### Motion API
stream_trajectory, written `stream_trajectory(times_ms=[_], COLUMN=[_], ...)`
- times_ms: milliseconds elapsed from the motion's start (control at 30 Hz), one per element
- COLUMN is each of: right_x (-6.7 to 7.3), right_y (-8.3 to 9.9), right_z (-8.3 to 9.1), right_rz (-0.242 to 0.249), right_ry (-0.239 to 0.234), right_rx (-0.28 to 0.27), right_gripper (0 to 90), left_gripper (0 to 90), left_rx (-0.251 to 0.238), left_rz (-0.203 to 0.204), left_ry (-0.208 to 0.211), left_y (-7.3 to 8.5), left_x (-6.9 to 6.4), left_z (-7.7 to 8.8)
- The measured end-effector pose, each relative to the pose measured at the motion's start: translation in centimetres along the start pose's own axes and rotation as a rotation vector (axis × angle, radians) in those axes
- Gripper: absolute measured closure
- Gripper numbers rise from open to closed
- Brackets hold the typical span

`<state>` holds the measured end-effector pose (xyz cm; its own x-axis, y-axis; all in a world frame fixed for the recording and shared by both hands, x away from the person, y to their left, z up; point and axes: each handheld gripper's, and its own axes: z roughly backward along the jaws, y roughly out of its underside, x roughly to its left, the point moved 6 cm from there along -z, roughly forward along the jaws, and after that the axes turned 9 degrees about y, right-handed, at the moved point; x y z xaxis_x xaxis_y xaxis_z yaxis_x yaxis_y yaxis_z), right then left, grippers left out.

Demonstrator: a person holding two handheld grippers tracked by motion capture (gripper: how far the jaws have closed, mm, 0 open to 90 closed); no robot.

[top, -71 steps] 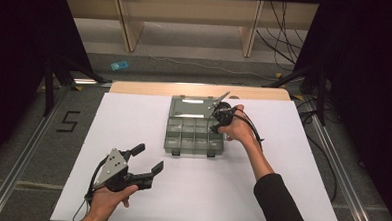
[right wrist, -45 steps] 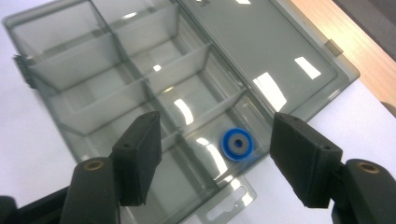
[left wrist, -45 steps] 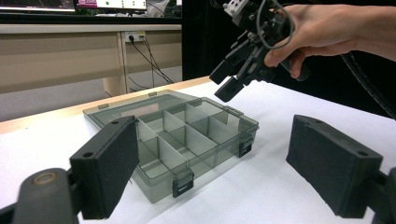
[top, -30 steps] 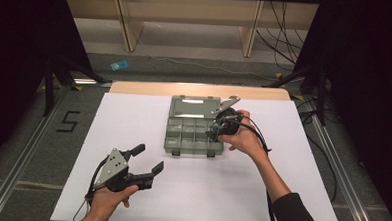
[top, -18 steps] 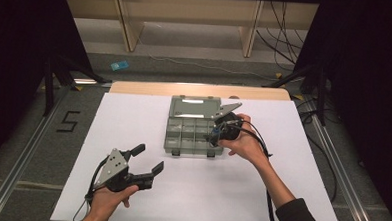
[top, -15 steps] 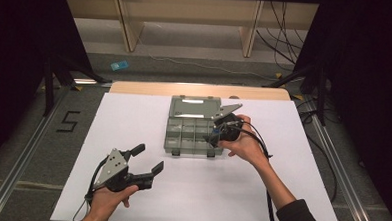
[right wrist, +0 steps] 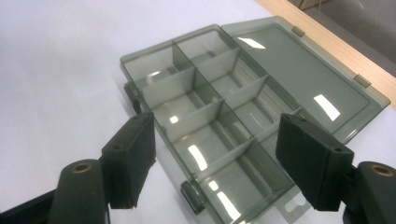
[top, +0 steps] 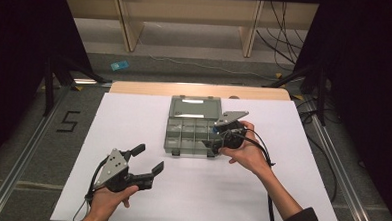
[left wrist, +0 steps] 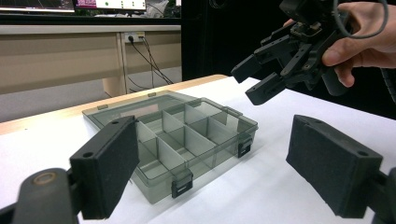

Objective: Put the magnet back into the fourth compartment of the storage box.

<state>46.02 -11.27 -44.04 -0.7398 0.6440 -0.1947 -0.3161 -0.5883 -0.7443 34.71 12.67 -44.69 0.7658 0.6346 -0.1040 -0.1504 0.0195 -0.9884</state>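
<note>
- One smoky grey, see-through plastic organiser box [top: 191, 131] lies open on the white table cover [top: 133, 118], near the far middle, its flat lid [top: 194, 108] folded back towards the wooden table edge [top: 150, 88].
- Eight or so divided compartments show inside, all bare, with two dark latches [left wrist: 181, 183] on the near wall.
- Right gripper [top: 219, 139] hovers over the box's right end; its jaws have just been opening and stand released, nothing between the pads [right wrist: 131, 151].
- Left gripper [top: 147, 160] rests well apart on the cover, nearer the person, jaws spread wide and grasping nothing.
</note>
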Motion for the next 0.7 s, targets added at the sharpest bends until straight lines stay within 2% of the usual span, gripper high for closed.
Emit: stream_trajectory(times_ms=[67,133,233,500,700], right_x=[0.2,0.5,0.6,1.2,1.6], right_y=[0.0,0.1,0.1,0.8,1.5], right_z=[0.2,0.5,0.6,1.6,2.7], right_rz=[-0.013,-0.01,-0.005,-0.018,-0.032], right_ry=[-0.005,-0.016,-0.002,-0.028,-0.042], right_rx=[-0.018,-0.011,-0.031,-0.046,-0.066], right_gripper=[29.7,29.4,28.8,28.3,23.7], left_gripper=[16.0,16.0,16.0,16.0,16.0], left_rx=[0.007,0.007,0.006,0.008,0.001], left_rz=[0.0,-0.001,-0.001,0.0,-0.001], left_ry=[-0.006,-0.007,-0.007,-0.006,0.0], left_y=[0.0,0.0,0.0,0.0,0.0], left_x=[0.0,0.0,0.0,0.0,0.0], left_z=[0.1,0.1,0.1,0.1,0.0])
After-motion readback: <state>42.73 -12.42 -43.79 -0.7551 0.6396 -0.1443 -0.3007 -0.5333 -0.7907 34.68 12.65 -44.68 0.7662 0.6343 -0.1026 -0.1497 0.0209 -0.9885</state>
